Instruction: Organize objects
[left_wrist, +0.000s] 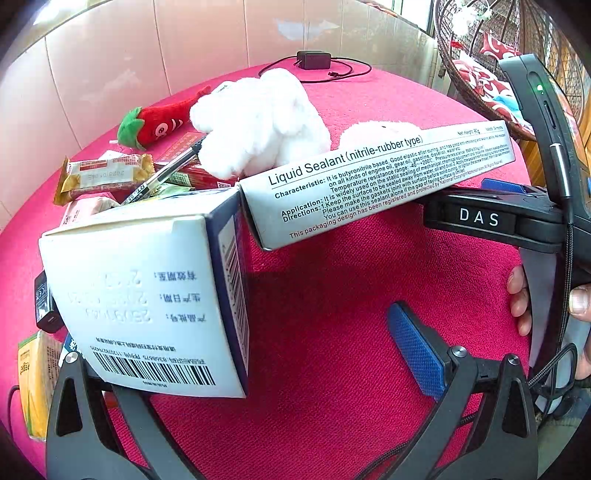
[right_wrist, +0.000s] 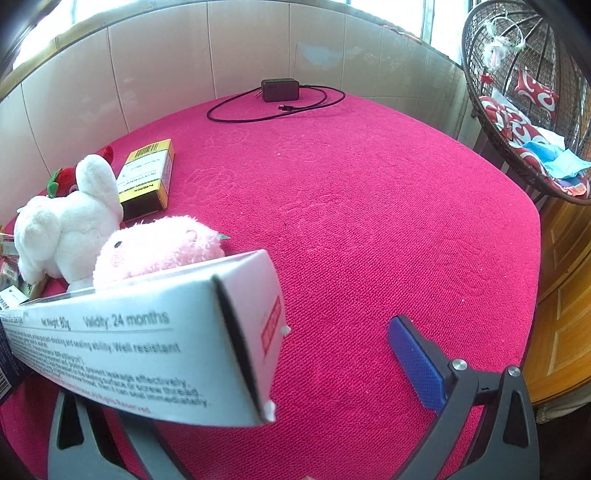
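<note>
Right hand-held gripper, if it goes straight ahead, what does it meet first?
Mostly bare pink tablecloth lies ahead of the right hand-held gripper; the black charger at the far edge looks first, though depth is unclear.

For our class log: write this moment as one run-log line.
left gripper open, beside white barcoded carton | right gripper open, beside long white sealant carton

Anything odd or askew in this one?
Yes: the sealant box and the white carton sit tilted, meeting corner to corner above the red cloth. The pen lies slanted across the snack pile.
</note>
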